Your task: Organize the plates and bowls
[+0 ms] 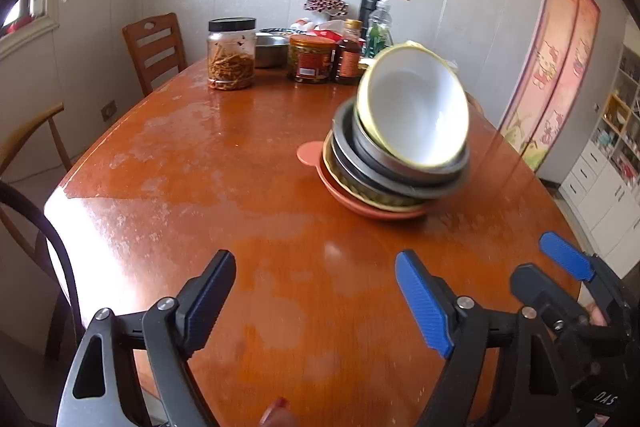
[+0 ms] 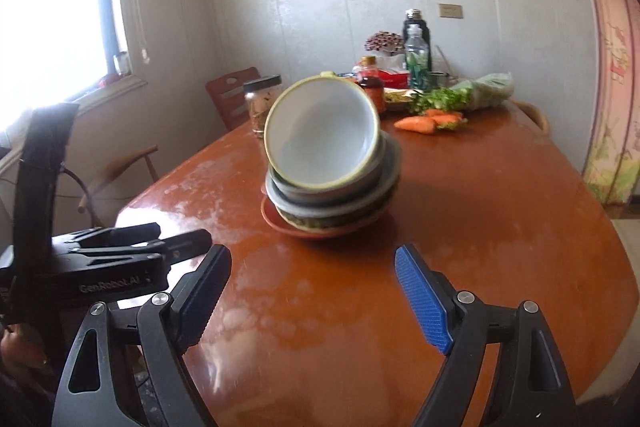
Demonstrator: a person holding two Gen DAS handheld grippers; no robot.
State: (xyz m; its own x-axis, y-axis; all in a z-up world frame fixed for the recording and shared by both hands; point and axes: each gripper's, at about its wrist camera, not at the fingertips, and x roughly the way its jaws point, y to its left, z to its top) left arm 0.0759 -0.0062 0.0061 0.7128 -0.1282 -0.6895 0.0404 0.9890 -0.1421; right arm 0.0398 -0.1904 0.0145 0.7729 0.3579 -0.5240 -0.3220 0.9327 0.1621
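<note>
Beyond the stack, only the right wrist view takes in the carrots (image 2: 416, 123) and the leafy greens (image 2: 442, 99) lying at the far end of the surface (image 2: 500, 227), while the left wrist view alone catches the white cabinets (image 1: 604, 187) off to the right and a metal bowl (image 1: 271, 49) behind the jars. Each camera also sees the other tool: the right hand-held gripper (image 1: 484, 267) shows at the lower right of the left view, and the left hand-held gripper (image 2: 172, 239) pokes in from the left edge of the right view. Both are released — fingers spread wide, nothing between them — and both hover low over the near end of the surface, close side by side. The stack of plates and bowls (image 1: 394, 155) sits ahead of them, well apart from either, toward the middle of the surface and somewhat right of the left tool's line of sight. Its base is a reddish-brown plate (image 1: 312, 155); grey dishes are piled on that, and on top a white bowl with a yellowish rim (image 1: 416, 115) leans steeply toward the cameras (its inside looks empty). Farther back a clear jar with a black lid (image 1: 231, 55) holds brown sticks, and beside it stand a jar with an orange label (image 1: 311, 59) and a dark sauce bottle (image 1: 349, 53).
</note>
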